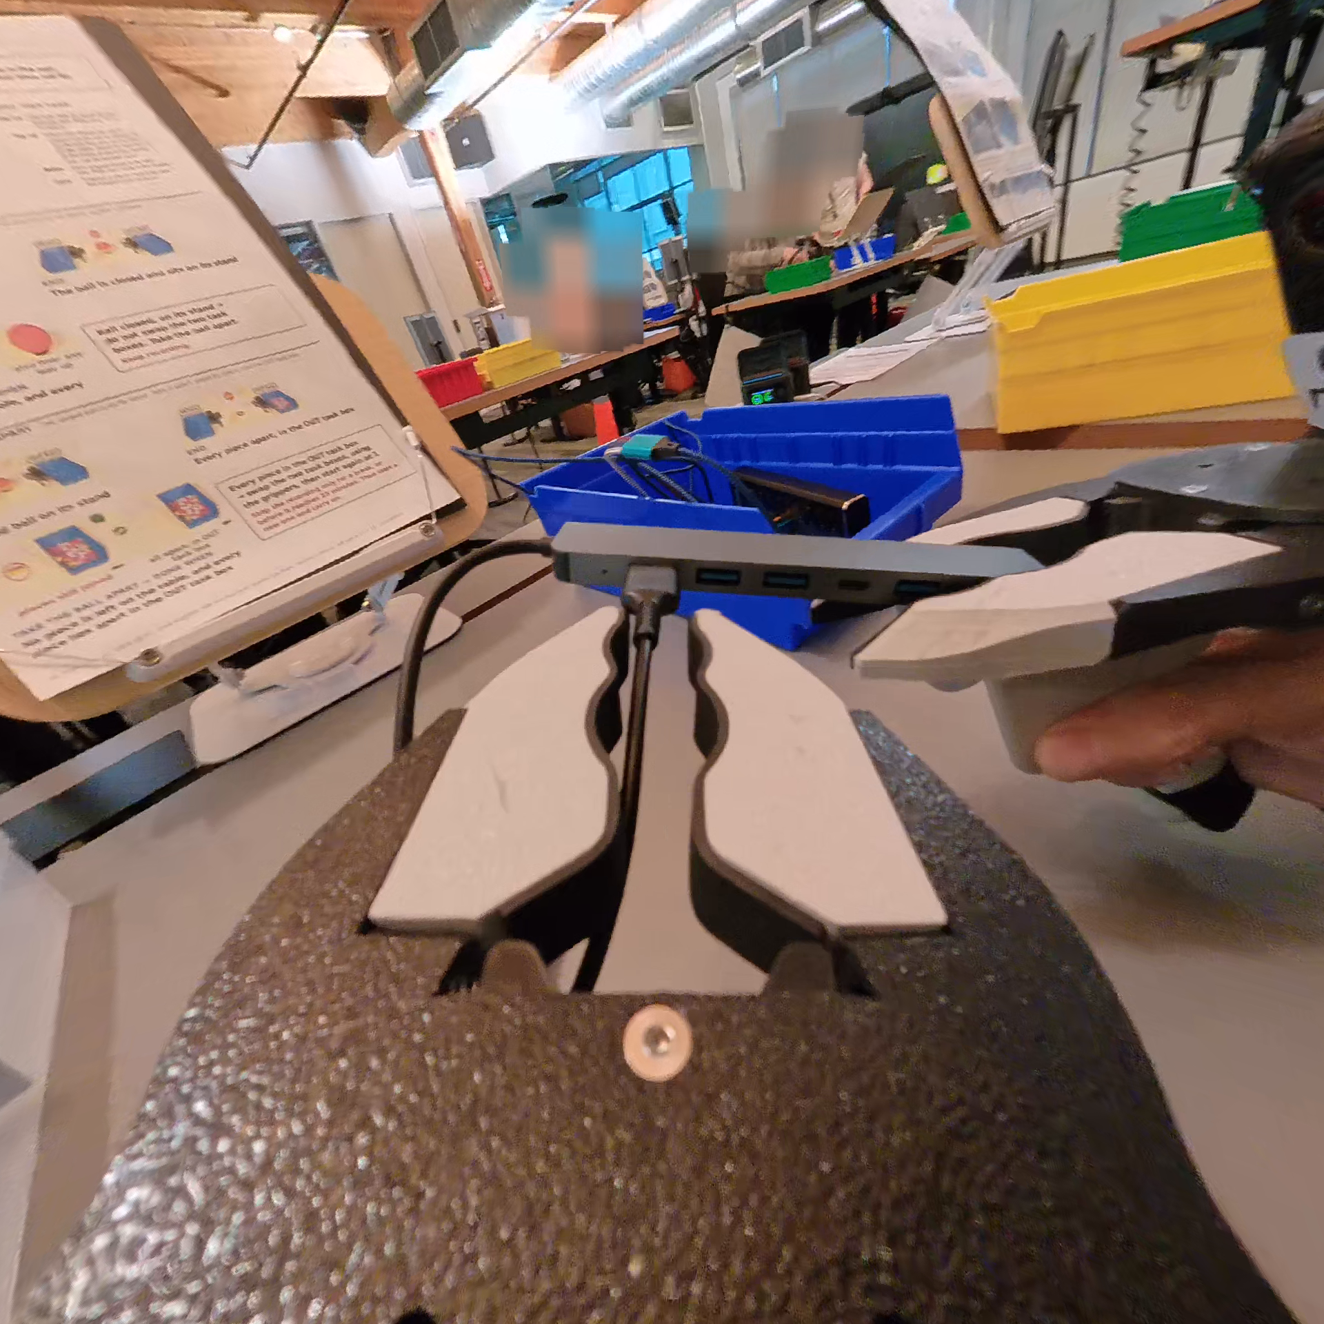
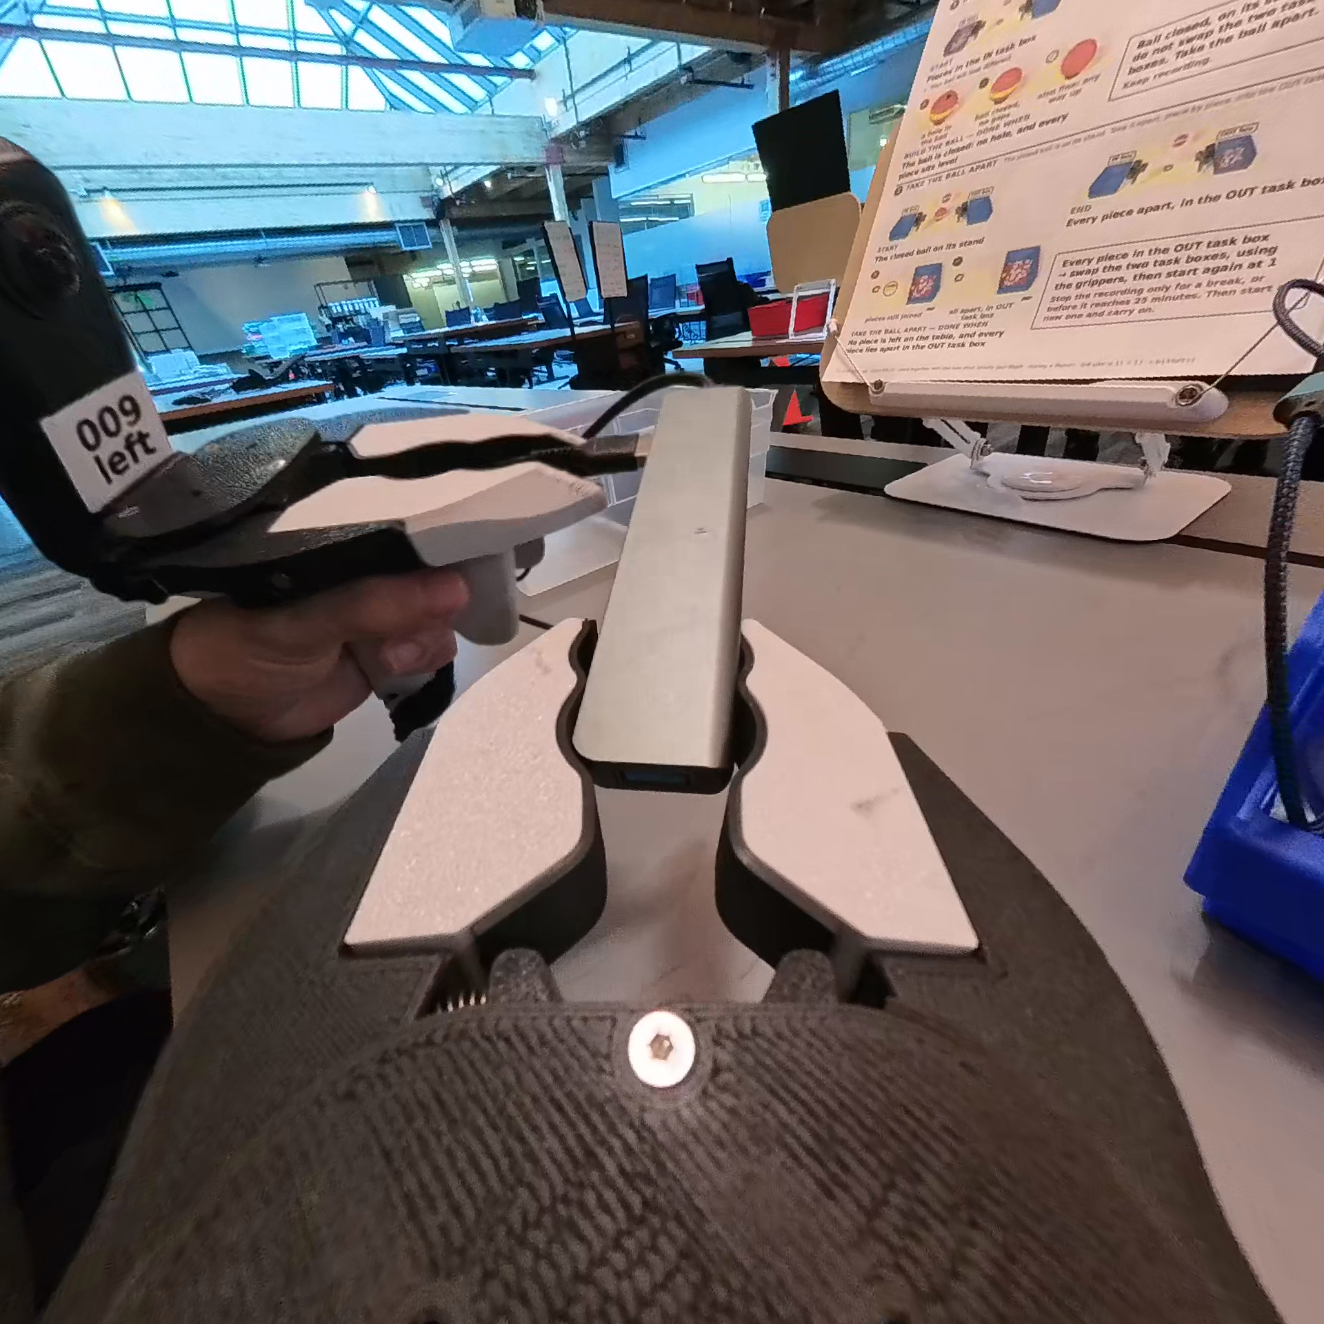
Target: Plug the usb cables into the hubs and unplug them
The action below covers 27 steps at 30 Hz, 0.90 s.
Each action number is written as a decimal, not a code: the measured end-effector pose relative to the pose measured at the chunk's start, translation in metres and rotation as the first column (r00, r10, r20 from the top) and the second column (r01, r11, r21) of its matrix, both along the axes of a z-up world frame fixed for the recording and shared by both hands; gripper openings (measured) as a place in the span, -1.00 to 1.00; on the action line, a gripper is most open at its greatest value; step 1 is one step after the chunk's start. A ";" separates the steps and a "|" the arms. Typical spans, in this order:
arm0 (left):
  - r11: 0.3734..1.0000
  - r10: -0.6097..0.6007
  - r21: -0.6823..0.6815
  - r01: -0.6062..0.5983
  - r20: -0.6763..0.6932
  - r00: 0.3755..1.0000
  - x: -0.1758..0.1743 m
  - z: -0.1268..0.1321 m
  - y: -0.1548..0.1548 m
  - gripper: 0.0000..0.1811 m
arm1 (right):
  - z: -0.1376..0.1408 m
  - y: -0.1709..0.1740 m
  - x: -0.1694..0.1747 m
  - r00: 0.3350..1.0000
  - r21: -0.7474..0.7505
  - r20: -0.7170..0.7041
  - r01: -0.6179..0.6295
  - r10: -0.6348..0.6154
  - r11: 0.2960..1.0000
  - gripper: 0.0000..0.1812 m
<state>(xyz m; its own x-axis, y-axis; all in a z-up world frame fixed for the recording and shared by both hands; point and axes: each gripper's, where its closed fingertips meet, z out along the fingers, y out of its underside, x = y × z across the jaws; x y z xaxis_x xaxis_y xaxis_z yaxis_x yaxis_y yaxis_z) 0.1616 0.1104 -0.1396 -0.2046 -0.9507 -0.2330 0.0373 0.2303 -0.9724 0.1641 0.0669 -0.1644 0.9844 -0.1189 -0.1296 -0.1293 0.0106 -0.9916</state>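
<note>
A grey USB hub (image 1: 788,555) is held level above the table. My right gripper (image 2: 663,645) is shut on its near end (image 2: 673,573) and enters the left wrist view from the right (image 1: 895,595). A black USB cable (image 1: 637,716) runs between my left gripper's fingers, and its plug (image 1: 650,584) sits in the hub's leftmost side port. My left gripper (image 1: 655,620) is closed narrowly about the back of the plug. It also shows in the right wrist view (image 2: 587,462), with the plug (image 2: 616,448) just past its tips. The other side ports are empty.
A blue bin (image 1: 860,437) behind the hub holds more cables and a black hub (image 1: 802,501); it shows at the right (image 2: 1261,860) with a braided cable (image 2: 1279,573). An instruction board on a stand (image 1: 179,358) (image 2: 1110,215) is near. A yellow bin (image 1: 1132,337) stands far right. The grippers' ends are close to 6 centimetres from one another.
</note>
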 end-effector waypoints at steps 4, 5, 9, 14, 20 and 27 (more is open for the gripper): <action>0.999 0.025 0.023 -0.026 0.007 1.000 0.000 -0.001 0.003 -0.89 | 0.000 0.000 0.000 1.000 0.003 0.000 0.001 -0.001 1.000 -0.62; 0.999 0.031 0.018 -0.031 0.011 0.999 0.001 0.000 0.002 -0.81 | 0.000 0.001 -0.001 1.000 0.004 -0.001 -0.004 0.004 1.000 -0.62; 0.999 0.024 0.040 -0.025 0.005 1.000 0.001 -0.002 -0.004 -1.00 | -0.004 0.005 -0.007 1.000 -0.011 0.019 -0.006 0.007 1.000 -0.62; 0.996 0.059 0.068 -0.061 0.034 0.998 0.000 0.004 -0.003 -0.76 | 0.003 -0.001 0.003 0.999 0.031 0.010 0.048 -0.049 0.998 -0.62; 0.997 0.071 0.017 -0.071 0.004 0.997 0.002 0.001 0.001 -0.81 | 0.006 -0.002 0.000 1.000 0.053 0.009 0.012 -0.012 0.999 -0.62; 0.993 0.102 0.062 -0.102 -0.012 0.995 0.001 -0.001 0.004 -0.85 | 0.003 0.001 -0.004 0.999 0.031 0.053 0.009 -0.011 0.999 -0.62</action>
